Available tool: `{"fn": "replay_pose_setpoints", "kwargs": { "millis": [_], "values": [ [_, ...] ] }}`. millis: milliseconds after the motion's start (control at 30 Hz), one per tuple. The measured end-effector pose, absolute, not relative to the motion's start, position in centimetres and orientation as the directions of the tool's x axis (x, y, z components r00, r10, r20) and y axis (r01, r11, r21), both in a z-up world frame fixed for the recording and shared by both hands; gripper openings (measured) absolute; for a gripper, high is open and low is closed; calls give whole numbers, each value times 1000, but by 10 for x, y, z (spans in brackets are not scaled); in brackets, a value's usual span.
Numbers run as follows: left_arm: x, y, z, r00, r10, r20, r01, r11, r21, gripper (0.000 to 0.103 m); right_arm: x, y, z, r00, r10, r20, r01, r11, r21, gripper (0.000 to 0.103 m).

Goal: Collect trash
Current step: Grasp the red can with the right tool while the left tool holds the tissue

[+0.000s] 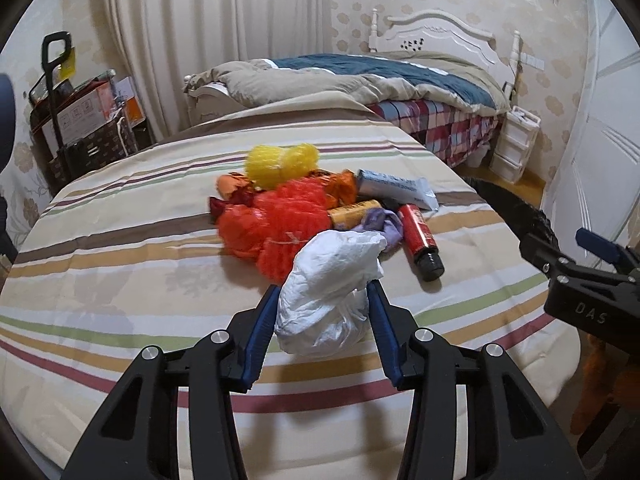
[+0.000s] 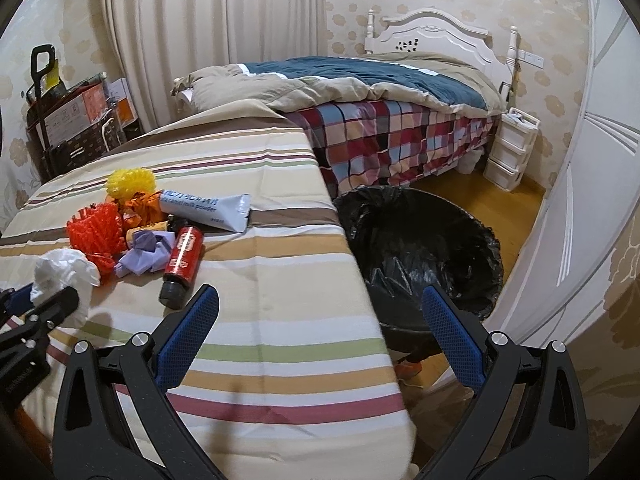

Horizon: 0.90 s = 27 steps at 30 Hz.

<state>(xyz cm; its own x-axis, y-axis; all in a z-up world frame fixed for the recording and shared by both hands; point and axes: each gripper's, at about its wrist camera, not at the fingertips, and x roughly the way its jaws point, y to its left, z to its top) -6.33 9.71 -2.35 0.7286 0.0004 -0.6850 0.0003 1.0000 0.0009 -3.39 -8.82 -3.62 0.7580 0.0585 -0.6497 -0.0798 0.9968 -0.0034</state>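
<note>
A pile of trash lies on the striped table (image 1: 120,264): a crumpled white plastic bag (image 1: 328,292), red mesh (image 1: 276,220), yellow mesh (image 1: 280,160), a red bottle (image 1: 420,240), a white tube (image 1: 396,188) and purple scrap (image 1: 384,224). My left gripper (image 1: 322,300) is shut on the white bag (image 2: 60,276), both blue pads against its sides. My right gripper (image 2: 320,308) is open and empty, over the table's right edge beside the black-lined trash bin (image 2: 420,248). The right gripper also shows at the right edge of the left wrist view (image 1: 592,276).
A bed with a plaid cover (image 2: 400,136) stands behind the table. White plastic drawers (image 2: 508,152) sit by the headboard. Boxes and a trolley (image 2: 68,120) stand at the back left. A white door (image 2: 592,200) is on the right.
</note>
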Motion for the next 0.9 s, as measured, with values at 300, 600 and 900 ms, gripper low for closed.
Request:
{"fn": "replay_pose_setpoints", "kwargs": {
  "millis": [300,600,900],
  "values": [
    [-74,125,-14,756,52,-653,-68,998,1,46,-27,-59,-36,748,118,-653,-153,988,3,92],
    [-68,158,-22,746,98,-659,-144,990,-15,46,-2,-28,-51,683,198,-703,-236,971,45,63],
    [-58,180,-30,732,122,-670,-192,981,-31,46,15,-11,-63,637,226,-737,-271,961,61,47]
  ]
}}
